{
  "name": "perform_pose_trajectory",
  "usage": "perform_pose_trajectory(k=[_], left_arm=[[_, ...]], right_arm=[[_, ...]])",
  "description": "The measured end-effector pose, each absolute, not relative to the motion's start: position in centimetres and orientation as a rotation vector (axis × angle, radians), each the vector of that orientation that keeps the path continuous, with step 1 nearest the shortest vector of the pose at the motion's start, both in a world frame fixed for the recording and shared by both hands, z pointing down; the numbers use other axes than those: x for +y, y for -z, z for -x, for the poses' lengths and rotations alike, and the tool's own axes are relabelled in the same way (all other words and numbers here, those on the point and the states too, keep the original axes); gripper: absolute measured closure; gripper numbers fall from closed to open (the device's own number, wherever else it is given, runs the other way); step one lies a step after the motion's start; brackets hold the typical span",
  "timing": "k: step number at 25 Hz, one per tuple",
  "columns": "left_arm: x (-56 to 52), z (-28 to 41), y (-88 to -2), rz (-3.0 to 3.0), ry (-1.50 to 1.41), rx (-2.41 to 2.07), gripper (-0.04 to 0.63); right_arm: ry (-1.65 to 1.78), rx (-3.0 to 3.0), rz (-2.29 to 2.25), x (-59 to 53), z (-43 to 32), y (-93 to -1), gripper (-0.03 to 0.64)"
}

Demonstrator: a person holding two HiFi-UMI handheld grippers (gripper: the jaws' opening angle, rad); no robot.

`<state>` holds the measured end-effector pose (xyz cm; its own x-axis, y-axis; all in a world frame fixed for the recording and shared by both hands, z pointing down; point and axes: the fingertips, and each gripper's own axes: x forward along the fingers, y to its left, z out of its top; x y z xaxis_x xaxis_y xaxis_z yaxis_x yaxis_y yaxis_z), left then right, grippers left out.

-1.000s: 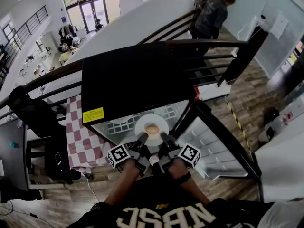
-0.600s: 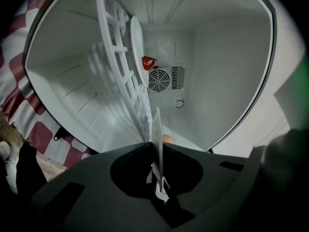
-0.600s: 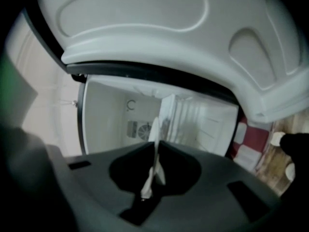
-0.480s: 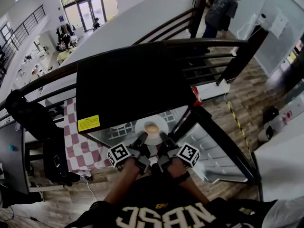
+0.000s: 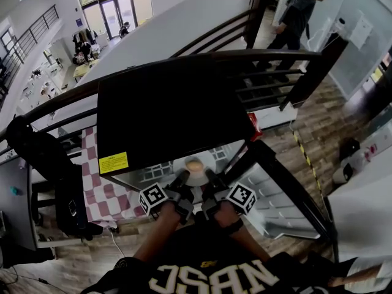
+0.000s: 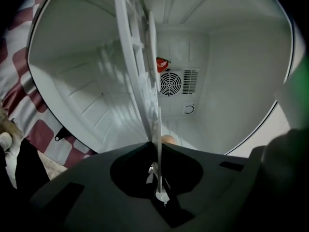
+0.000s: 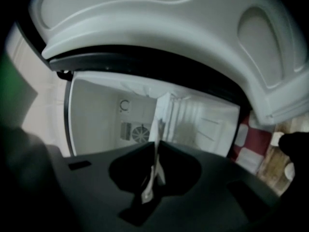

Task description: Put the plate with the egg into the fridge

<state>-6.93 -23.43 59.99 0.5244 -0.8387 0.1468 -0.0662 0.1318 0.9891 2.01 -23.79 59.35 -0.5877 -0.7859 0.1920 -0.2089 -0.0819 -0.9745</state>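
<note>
A white plate (image 5: 196,170) with a brown egg (image 5: 195,163) on it sits at the mouth of a small black fridge (image 5: 171,109), partly under its top. My left gripper (image 5: 183,176) is shut on the plate's near left rim and my right gripper (image 5: 207,175) on its near right rim. In the left gripper view the plate (image 6: 153,105) shows edge-on between the jaws of the left gripper (image 6: 157,148), with the egg (image 6: 168,139) just beyond and the fridge's white interior behind. The right gripper view shows the right gripper (image 7: 156,148) pinching the plate's rim (image 7: 156,129).
The fridge door (image 5: 278,192) stands open to the right, its white shelves facing up. A fan grille (image 6: 177,82) is on the fridge's back wall. A red-and-white checked cloth (image 5: 101,179) lies left of the fridge. Behind runs a dark railing (image 5: 269,57); a person (image 5: 300,17) walks beyond it.
Both grippers have carried the plate forward, so it now sits farther under the fridge's top. The person in the background has walked to the right.
</note>
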Motion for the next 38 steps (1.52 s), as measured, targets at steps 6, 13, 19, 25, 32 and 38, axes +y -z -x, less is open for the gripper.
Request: perform_pose_trajectory(k=[6,13,19,25,32,38], left_arm=[[-23.8,7.0,-59.9,-1.310,0.693,-0.879,0.555],[-23.8,7.1,-60.2,-1.296,0.692,-0.874,0.555],[-23.9,7.1,-60.2,-1.271,0.693,-0.865,0.555],[-23.9,7.1,-60.3,-1.253,0.697,-0.868,0.555],[-24.0,7.1,-60.2,-1.257,0.708,-0.874,0.555],[-23.9,7.0,-60.0,-1.274,0.696,-0.877,0.555]], right_arm=[[1.723,1.746,1.071,-24.6,-1.6,-59.6,0.572],[1.752,1.741,1.043,-25.0,-0.3,-59.9,0.572],[1.750,1.747,1.049,-25.7,-0.1,-59.8,0.572],[1.763,1.748,1.035,-26.0,-0.1,-60.1,0.572],[1.774,1.752,1.021,-26.1,-0.1,-60.0,0.572],[1.761,1.752,0.987,-26.0,0.0,-59.8,0.572]])
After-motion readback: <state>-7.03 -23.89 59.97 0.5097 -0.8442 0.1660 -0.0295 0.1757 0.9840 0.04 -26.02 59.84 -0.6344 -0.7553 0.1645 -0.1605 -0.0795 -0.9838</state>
